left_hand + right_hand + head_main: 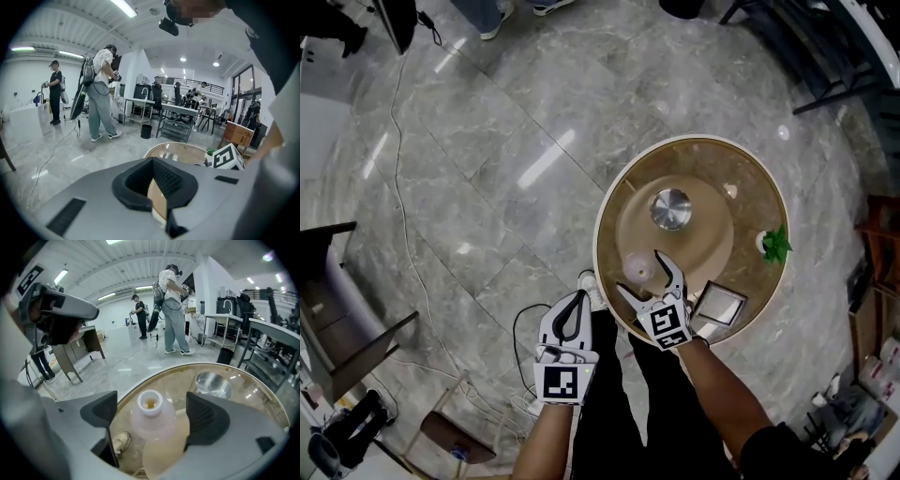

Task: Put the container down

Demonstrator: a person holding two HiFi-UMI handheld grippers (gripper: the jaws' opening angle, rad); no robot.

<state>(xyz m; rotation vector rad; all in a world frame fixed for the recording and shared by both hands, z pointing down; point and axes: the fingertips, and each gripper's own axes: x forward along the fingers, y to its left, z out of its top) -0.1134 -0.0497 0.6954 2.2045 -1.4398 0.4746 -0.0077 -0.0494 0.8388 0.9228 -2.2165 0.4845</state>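
Pale pink translucent container (637, 269), cream-rimmed amber tabletop (741, 187), grey veined marble floor (534, 122), green plant (776, 244)

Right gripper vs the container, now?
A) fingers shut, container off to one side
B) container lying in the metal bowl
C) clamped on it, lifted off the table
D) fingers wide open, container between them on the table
D: the right gripper has its fingers spread wide around the container on the table, with a clear gap at one finger.
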